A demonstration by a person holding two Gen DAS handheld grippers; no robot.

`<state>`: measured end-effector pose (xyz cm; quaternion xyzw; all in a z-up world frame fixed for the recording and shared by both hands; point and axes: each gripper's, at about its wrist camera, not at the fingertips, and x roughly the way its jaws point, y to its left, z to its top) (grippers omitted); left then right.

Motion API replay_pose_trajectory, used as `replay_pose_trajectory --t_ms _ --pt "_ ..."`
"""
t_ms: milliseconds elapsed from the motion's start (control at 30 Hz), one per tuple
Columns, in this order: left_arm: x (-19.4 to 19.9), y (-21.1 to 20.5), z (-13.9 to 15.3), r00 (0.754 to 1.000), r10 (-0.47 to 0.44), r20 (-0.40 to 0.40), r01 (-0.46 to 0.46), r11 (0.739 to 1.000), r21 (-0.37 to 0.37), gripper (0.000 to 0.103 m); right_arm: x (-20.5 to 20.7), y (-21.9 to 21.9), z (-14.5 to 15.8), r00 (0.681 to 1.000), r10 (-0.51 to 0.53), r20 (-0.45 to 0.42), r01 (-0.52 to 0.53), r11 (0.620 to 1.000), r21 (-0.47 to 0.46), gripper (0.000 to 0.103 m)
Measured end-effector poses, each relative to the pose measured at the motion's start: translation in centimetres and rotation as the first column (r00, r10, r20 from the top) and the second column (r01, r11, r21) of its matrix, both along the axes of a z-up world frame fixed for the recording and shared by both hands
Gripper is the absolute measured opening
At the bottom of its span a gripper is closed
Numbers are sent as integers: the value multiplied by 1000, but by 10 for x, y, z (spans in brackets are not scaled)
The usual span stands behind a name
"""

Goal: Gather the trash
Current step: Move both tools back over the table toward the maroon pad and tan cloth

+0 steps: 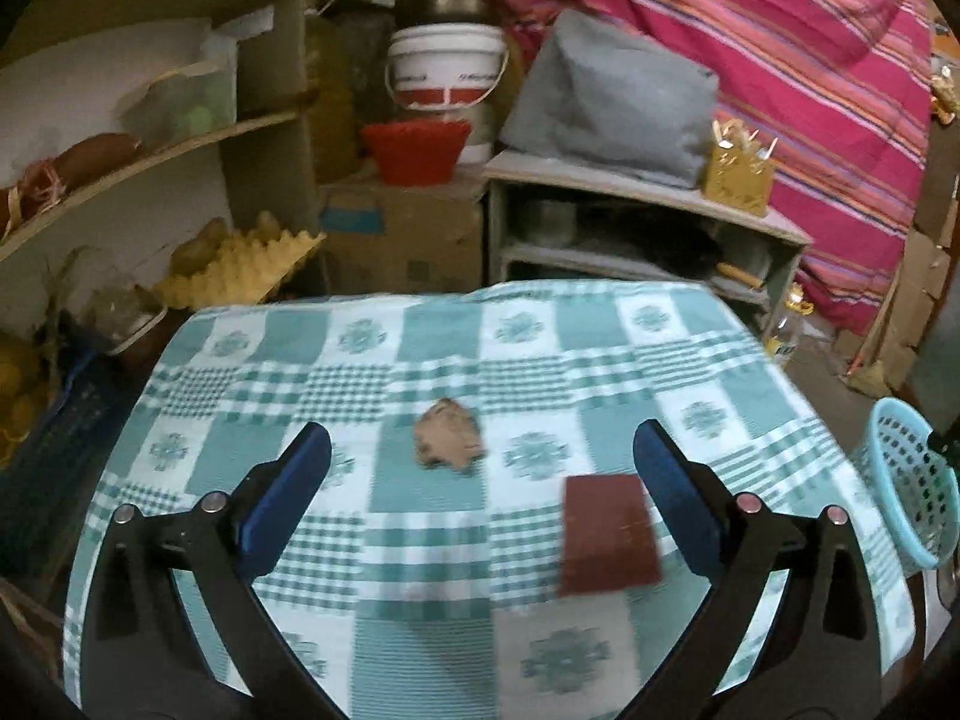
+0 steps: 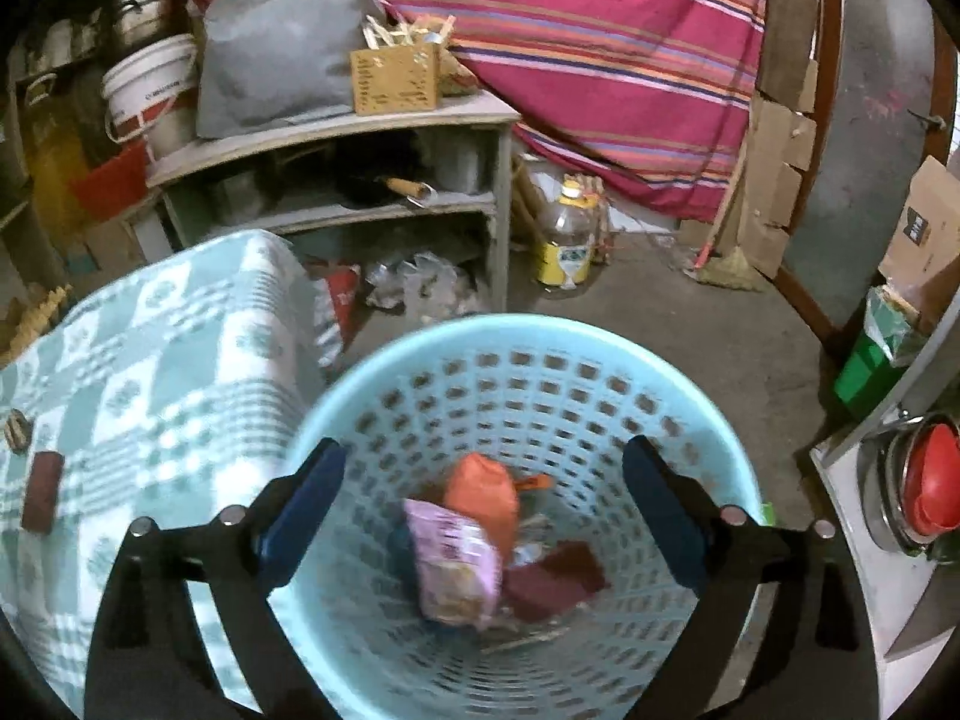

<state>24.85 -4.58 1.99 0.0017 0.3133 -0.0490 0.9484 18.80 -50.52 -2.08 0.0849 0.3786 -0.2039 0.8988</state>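
2 pieces of trash lie on the table's green-and-white checked cloth (image 1: 420, 546): a crumpled brown wad (image 1: 447, 434) near the middle, and a flat dark red rectangular piece (image 1: 607, 536) just to its right and nearer the camera, apart from it. The left gripper (image 1: 480, 468) hangs above the cloth with its blue-padded fingers (image 1: 288, 504) spread wide and holding nothing; the wad sits between them in view, and the red piece lies just inside the right finger.

Off the table's right edge stands a light blue perforated basket (image 2: 540, 342). Inside it lie an orange wrapper (image 2: 483, 495), a pink packet (image 2: 453, 564) partly over it, and 2 dark red pieces (image 2: 555, 579) beside them. The right gripper (image 2: 483, 501) is poised over the basket's mouth, fingers (image 2: 303, 516) wide apart and empty, touching nothing.

Behind the table are a grey wooden shelf unit (image 1: 636, 222) bearing a grey pillow (image 1: 606, 102), a white bucket (image 1: 447, 63), and a pink striped blanket (image 1: 780, 60).
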Motion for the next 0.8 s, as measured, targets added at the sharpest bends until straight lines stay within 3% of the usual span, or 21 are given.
replay_pose_trajectory --t_ms 367,600,800 --pt "11 43 -18 998 37 -57 -39 998 -44 98 44 117 4 985 172 33 -171 985 -25 95" --pt "17 56 -27 995 67 -78 -68 998 -6 98 62 181 -4 958 287 8 -286 958 -22 95" --pt "25 71 -35 990 106 -96 -105 994 22 98 71 209 -8 953 303 11 -303 953 -11 95"
